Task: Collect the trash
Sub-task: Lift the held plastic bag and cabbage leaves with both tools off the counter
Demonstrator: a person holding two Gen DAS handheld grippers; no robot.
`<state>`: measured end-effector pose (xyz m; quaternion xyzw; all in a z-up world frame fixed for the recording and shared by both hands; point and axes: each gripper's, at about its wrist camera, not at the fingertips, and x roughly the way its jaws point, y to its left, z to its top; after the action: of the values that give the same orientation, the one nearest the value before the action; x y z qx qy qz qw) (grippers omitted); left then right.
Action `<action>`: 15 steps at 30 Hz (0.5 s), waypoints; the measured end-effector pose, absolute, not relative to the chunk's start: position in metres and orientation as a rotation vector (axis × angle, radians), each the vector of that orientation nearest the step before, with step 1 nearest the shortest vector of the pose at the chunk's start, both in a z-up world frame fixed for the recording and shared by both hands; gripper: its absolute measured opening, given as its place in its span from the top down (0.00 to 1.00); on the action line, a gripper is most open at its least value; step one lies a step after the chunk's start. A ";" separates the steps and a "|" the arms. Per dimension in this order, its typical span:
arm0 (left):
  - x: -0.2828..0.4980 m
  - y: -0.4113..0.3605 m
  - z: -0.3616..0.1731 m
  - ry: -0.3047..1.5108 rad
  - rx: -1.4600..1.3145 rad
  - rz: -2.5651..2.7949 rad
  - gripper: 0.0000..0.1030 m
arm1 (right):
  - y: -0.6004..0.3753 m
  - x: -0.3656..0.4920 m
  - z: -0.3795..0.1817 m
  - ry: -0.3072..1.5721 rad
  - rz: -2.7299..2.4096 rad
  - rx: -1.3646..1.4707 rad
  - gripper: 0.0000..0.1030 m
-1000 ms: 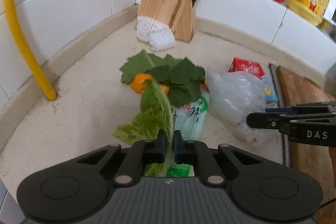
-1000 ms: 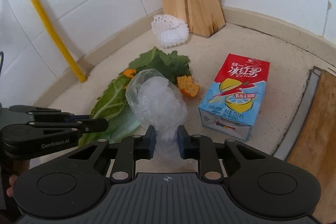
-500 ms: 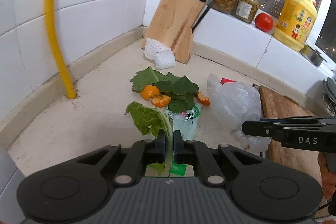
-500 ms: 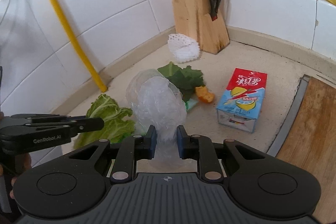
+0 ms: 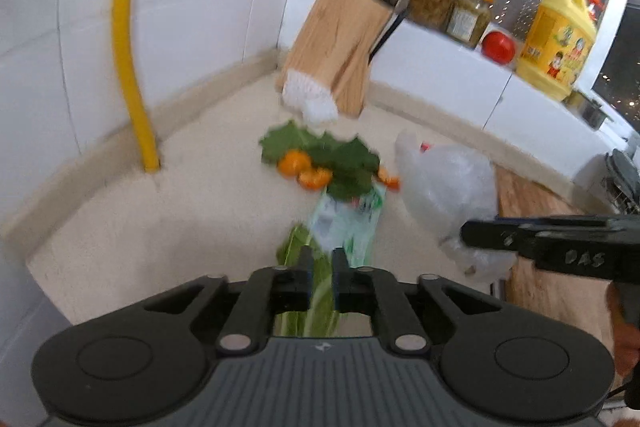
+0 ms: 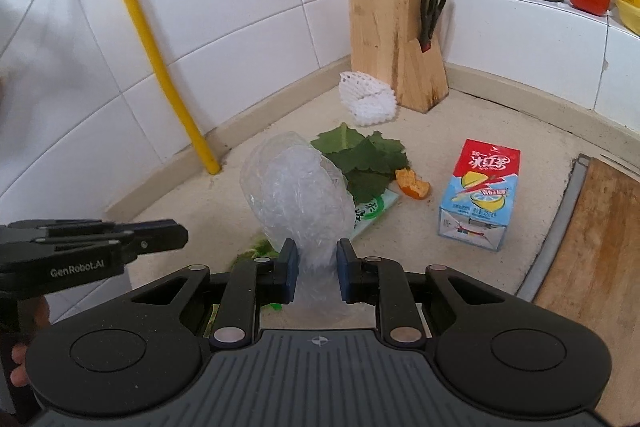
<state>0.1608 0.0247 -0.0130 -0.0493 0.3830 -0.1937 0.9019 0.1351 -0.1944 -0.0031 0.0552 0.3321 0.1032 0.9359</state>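
The right tongs [image 6: 318,259] clench the twisted neck of a crinkled clear plastic bag [image 6: 298,193], which stands upright above the speckled bench [image 6: 500,115]; the left tongs [image 5: 320,259] are opening, a long ribbed cabbage leaf [image 5: 310,291] between them, its length running away from the camera, off the bench's near edge.

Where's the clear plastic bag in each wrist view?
Left wrist: clear plastic bag right of centre, pinched by the right gripper.
Right wrist: low centre, bag neck between that gripper's pads.
Shared landmark: wooden knife block in the counter's back corner.
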 end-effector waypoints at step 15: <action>0.171 -0.012 -0.064 0.852 0.042 -0.301 0.75 | -0.207 0.126 -0.017 0.727 0.202 0.123 0.74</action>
<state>0.1714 -0.0123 -0.0641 0.0202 0.4116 -0.1456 0.8994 0.1264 -0.2072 -0.0175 0.0600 0.3548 0.0987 0.9278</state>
